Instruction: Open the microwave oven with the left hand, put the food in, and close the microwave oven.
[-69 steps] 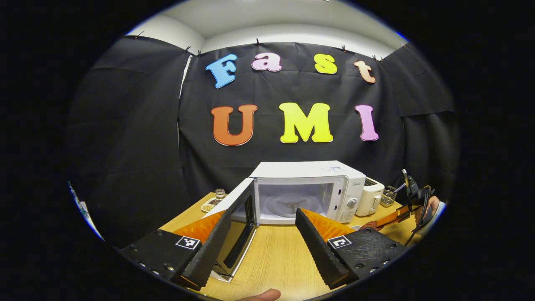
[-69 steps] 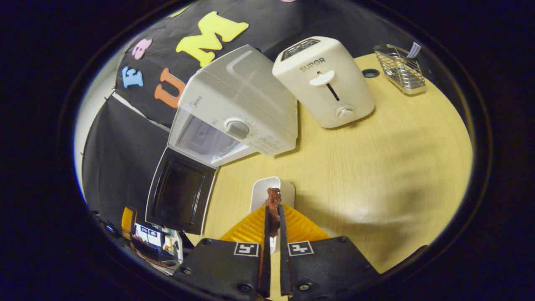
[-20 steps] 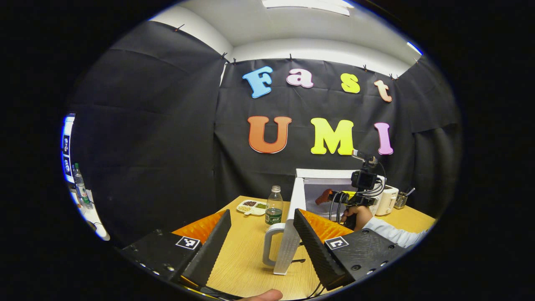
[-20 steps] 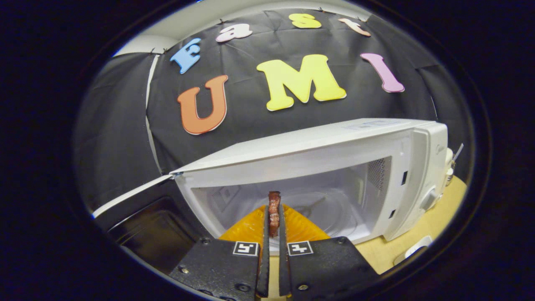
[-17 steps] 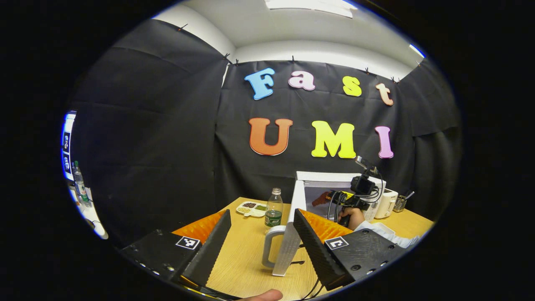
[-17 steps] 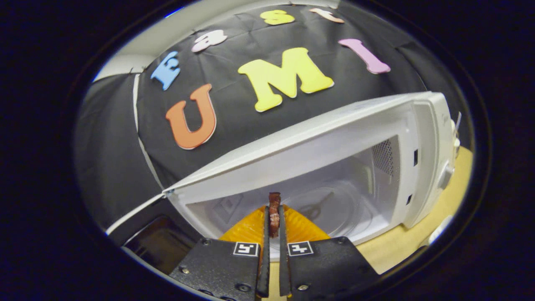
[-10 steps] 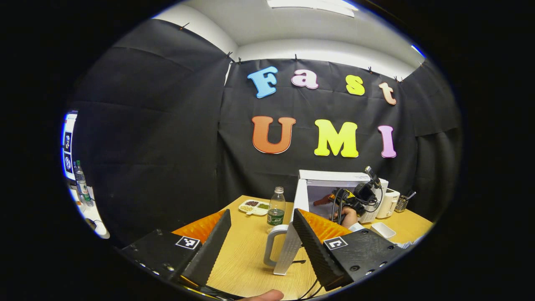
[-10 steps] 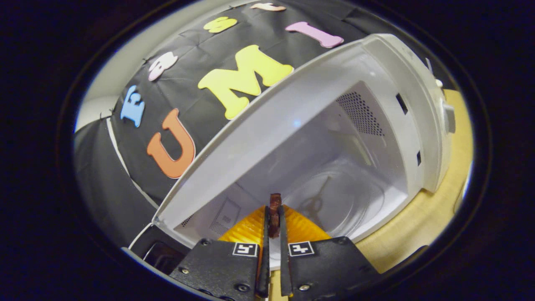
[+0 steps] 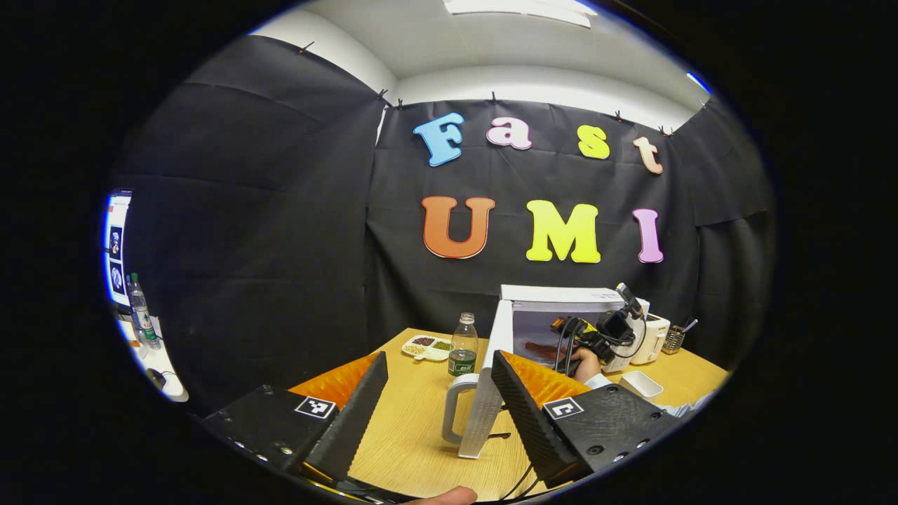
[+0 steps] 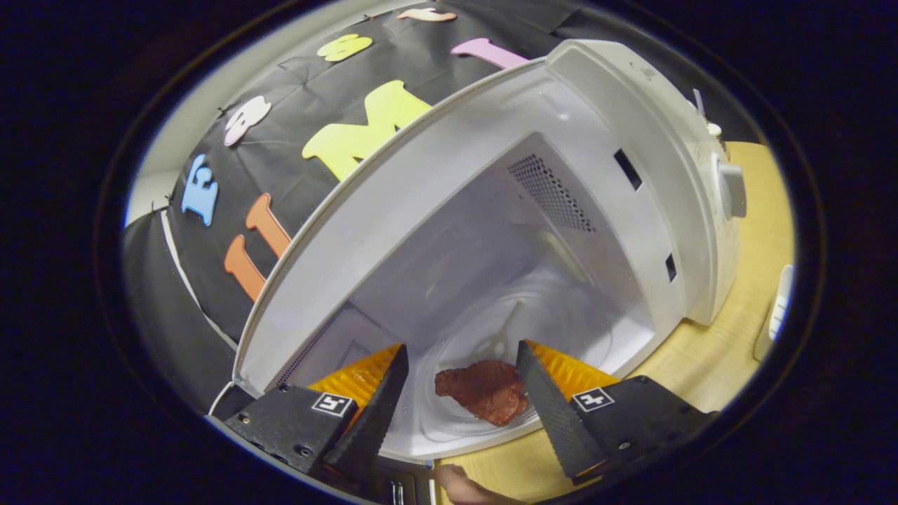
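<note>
One microwave (image 9: 561,298), one piece of meat (image 10: 484,389), two bottles (image 9: 462,344), one toaster (image 9: 656,337)

My right tool (image 10: 457,393) stands spread at the mouth of the microwave (image 10: 631,126); the cavity is roomy above and behind, with the food (image 10: 484,389) lying on the glass tray (image 10: 582,330) between my fingers. The cavity's right wall and the control panel bound that side. In the left gripper view, the open door (image 9: 485,393) stands edge-on between my left tool (image 9: 438,393) fingers, close to the right one. A bottle (image 9: 462,345) and a snack dish (image 9: 423,346) block the far surface (image 9: 400,435); nearer wood lies bare.
</note>
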### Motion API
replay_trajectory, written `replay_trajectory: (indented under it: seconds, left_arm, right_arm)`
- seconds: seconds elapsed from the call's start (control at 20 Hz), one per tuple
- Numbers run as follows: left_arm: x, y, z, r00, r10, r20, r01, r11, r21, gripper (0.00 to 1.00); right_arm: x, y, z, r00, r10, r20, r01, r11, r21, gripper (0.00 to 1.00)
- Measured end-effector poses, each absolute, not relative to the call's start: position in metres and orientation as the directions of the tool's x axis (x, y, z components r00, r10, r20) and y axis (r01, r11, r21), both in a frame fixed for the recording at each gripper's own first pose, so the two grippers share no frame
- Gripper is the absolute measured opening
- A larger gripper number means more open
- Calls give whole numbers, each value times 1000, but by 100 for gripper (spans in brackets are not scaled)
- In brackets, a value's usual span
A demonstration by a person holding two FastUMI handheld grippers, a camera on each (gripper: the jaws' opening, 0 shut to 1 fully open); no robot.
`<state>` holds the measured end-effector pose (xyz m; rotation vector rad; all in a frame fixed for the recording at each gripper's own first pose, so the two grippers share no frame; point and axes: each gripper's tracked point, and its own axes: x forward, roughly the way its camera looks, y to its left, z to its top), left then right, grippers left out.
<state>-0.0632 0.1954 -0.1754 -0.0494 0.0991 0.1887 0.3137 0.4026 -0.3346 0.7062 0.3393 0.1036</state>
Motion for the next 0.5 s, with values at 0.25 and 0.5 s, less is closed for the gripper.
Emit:
replay_trajectory:
  seconds: [0.25,0.5]
  left_arm:
    - [-66,193,-184,975,182,-127,-188,981,-39,92]
    - [-70,207,-194,965,220,-143,-224,974,-15,92]
  right_arm:
    - [298,388,-320,941,217,-261,4,762,648,98]
    - [250,373,-314,922,264,-284,-61,822,566,98]
